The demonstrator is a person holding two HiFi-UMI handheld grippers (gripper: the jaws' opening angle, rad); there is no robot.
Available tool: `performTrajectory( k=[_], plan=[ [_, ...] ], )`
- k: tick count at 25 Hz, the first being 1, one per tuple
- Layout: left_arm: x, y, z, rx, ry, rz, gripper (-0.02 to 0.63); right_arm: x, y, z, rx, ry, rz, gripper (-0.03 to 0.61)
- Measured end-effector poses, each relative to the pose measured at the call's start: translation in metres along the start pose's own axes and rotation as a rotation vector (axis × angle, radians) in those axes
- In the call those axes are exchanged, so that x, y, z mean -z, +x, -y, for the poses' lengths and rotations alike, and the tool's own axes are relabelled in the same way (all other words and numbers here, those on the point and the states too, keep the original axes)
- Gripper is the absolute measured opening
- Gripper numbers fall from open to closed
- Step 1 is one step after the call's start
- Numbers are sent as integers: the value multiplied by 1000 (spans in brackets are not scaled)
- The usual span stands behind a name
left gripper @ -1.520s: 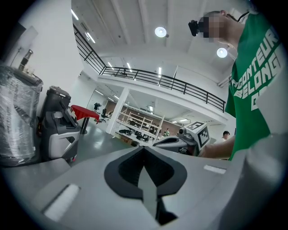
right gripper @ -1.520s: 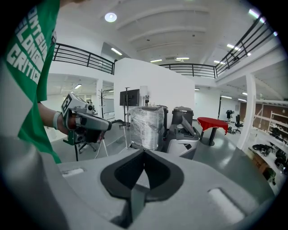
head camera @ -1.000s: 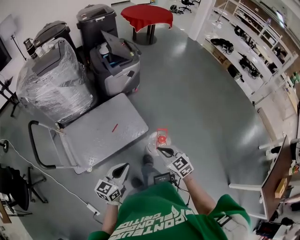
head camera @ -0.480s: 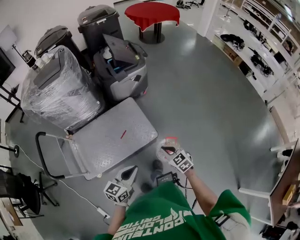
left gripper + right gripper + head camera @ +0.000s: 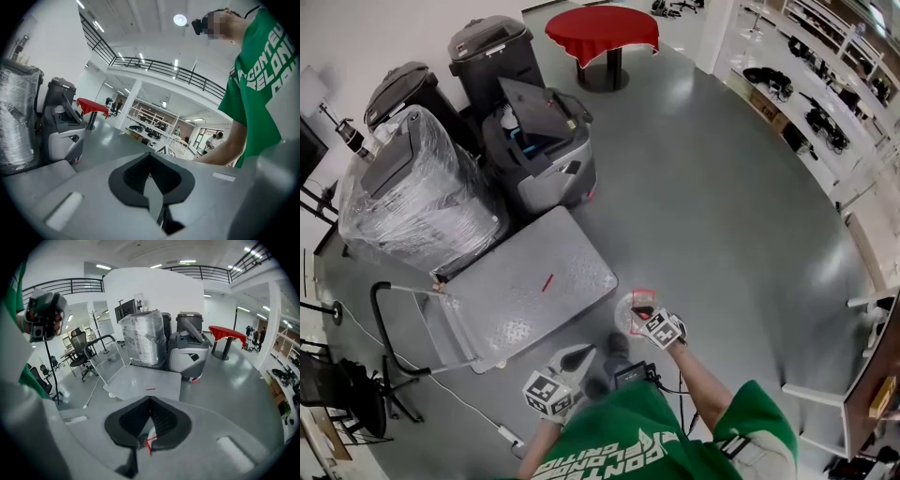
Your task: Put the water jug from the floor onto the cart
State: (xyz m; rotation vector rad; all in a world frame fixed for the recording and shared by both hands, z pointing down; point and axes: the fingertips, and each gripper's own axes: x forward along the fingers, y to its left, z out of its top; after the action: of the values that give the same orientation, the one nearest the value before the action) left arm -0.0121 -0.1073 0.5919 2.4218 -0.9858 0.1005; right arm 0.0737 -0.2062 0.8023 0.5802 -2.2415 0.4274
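vs 1 s ago: right gripper [image 5: 643, 312] has come down over the water jug [image 5: 625, 317] and now overlaps it in head view. Left gripper [image 5: 579, 354] shifted toward 3 o'clock. Both sets of fingers fully closed, nothing held. Jug on floor [image 5: 722, 206] off cart's [image 5: 516, 300] 4 o'clock corner, just under R fingertips; contact unclear. From L fingers it's at 2 o'clock, apart.

The right gripper [image 5: 641, 312] covers most of the jug [image 5: 626, 317] in the head view, where only a clear edge and a red bit show. In the right gripper view the jug is just a pale sliver with a red line behind the closed jaws. The shirt [image 5: 628, 436] is cut off at the bottom edge and the chair [image 5: 337, 394] at the left. Things on the shelf [image 5: 825, 56] are too small to tell.
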Motion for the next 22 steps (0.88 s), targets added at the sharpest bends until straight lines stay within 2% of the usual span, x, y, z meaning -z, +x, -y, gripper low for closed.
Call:
performTrajectory(
  k=[5,10,16,22],
  plan=[
    [20,15,2,21,-23,-62,14,44,29,19,-4,48,-88,-8],
    [34,36,2,49,-44,-114,14,75,47,34,-9,101,-158,21],
    [37,46,4,73,-62,-152,14,113,66,48,45,158,-222,71],
    [45,54,-3,73,-85,-192,14,140,85,65,113,204,-250,155]
  ],
)
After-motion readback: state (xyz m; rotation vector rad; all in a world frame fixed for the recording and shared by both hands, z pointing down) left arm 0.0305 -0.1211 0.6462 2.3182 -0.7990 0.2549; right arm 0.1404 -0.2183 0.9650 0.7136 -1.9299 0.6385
